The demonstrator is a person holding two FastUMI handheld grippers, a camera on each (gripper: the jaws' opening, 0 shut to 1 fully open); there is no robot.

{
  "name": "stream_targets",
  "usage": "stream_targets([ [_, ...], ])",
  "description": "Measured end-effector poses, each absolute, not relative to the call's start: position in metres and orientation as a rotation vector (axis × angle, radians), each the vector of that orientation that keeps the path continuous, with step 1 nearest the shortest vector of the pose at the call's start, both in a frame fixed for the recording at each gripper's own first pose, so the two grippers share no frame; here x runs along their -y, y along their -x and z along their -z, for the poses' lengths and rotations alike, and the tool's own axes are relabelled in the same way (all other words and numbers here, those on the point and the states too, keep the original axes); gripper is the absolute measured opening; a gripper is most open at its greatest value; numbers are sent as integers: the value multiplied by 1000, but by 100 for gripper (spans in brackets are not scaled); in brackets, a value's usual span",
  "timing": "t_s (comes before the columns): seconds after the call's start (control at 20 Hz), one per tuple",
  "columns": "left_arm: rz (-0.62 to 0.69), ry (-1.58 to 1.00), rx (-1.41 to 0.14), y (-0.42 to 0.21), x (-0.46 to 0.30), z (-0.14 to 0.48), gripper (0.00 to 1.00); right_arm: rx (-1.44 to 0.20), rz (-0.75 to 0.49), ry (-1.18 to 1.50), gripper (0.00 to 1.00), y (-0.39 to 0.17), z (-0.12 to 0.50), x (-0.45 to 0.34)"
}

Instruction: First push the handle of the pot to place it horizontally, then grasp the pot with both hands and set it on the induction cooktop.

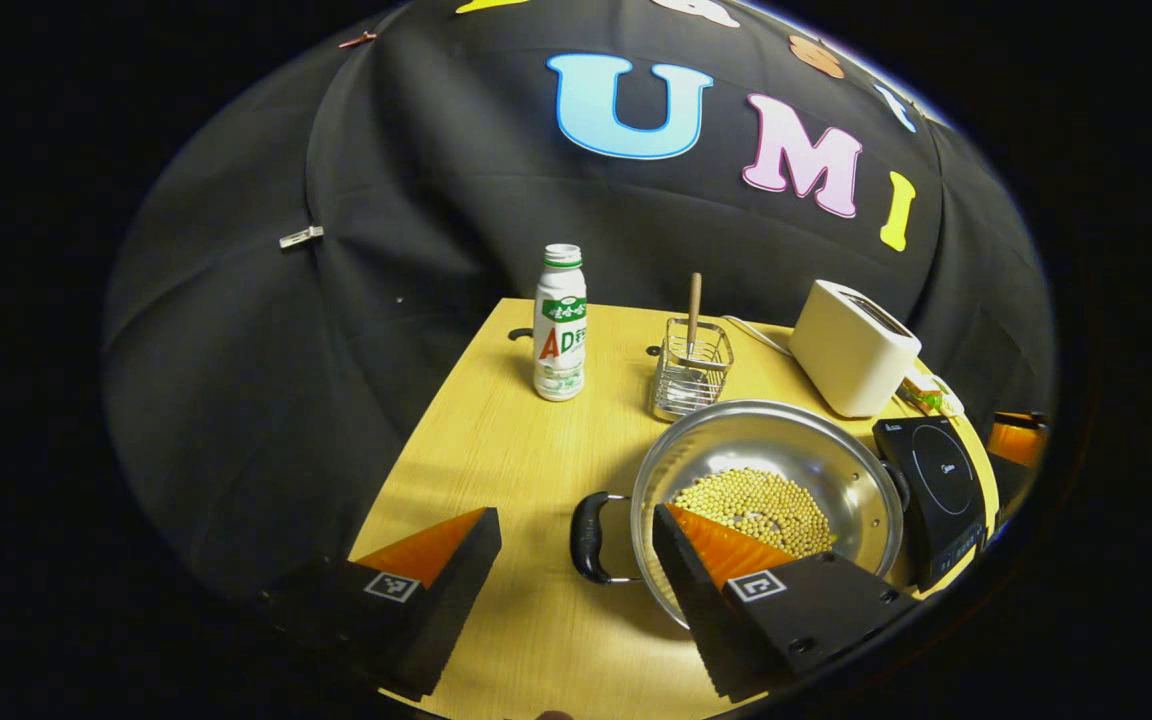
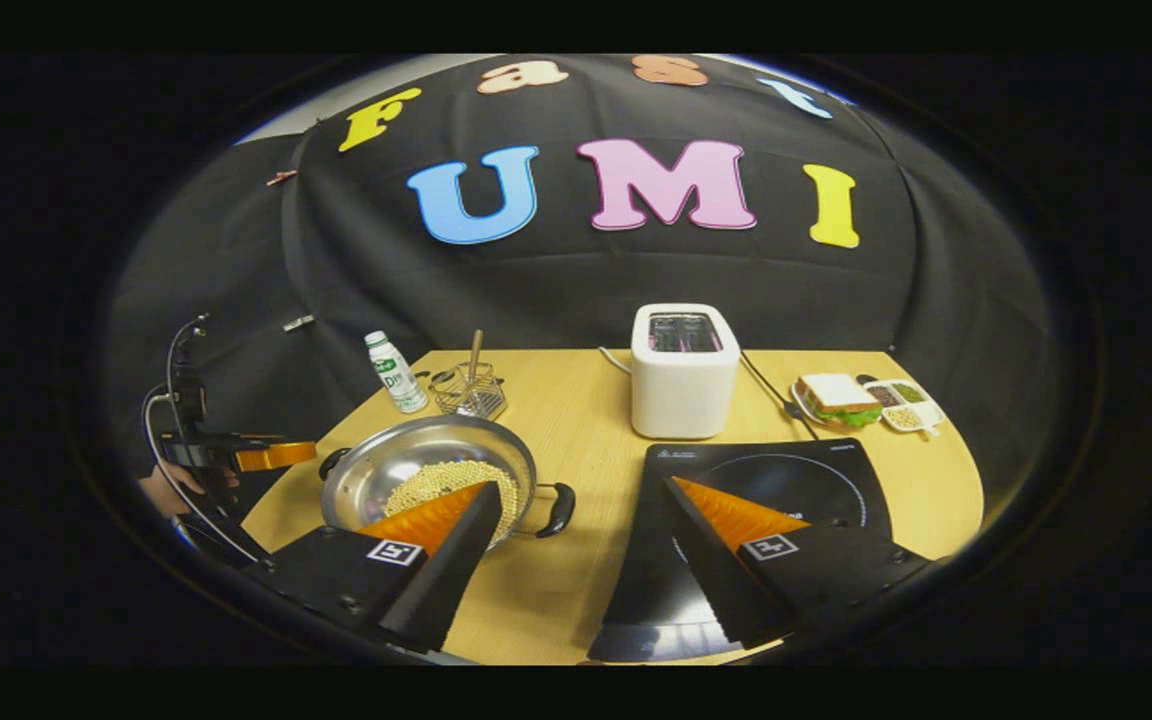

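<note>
Two grippers hang over a wooden table (image 2: 576, 420), each with its fingers spread wide and nothing between them. In the left gripper view, the left gripper (image 1: 576, 560) frames the near black handle (image 1: 588, 537) of a steel pot (image 1: 786, 450), which lies in the gap between the fingers without touching either; one finger overlaps the pot's near rim. The pot, holding a heap of yellow beans (image 1: 761, 505), sits near the table's front edge, just beside the black induction cooktop (image 1: 941, 485), which lies at the table's right edge.

In the right gripper view, the right gripper (image 2: 581, 540) hovers with one finger across the pot's front rim and the other over the cooktop; the pot's second handle (image 2: 558, 508) lies between them, level with the table. This view adds the table's far right corner, with a sandwich on a plate (image 2: 836, 397) and a small divided dish (image 2: 904, 405), and the left gripper off the table's left edge, held by a hand (image 2: 171, 490). A white toaster (image 2: 684, 370), a wire basket (image 2: 469, 392) and a milk bottle (image 2: 396, 372) stand along the back edge.
</note>
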State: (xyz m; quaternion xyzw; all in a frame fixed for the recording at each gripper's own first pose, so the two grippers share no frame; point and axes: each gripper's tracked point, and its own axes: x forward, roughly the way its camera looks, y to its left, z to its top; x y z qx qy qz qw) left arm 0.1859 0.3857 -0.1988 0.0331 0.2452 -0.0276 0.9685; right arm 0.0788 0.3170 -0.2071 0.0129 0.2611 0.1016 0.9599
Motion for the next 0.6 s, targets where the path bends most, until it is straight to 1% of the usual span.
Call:
stream_targets([
  [0.05, 69, -63, -496, -189, -383, 201, 94, -543, -211, -29, 100, -85, 215, -323],
  [0.1, 70, -59, -499, -194, -382, 204, 96, -563, -223, -34, 100, -88, 225, -330],
  [0.25, 86, -50, -508, -204, -377, 212, 95, -618, -241, -44, 100, -97, 252, -342],
  [0.6, 117, -35, -536, -228, -372, 236, 96, -706, -215, -87, 100, -107, 315, -347],
])
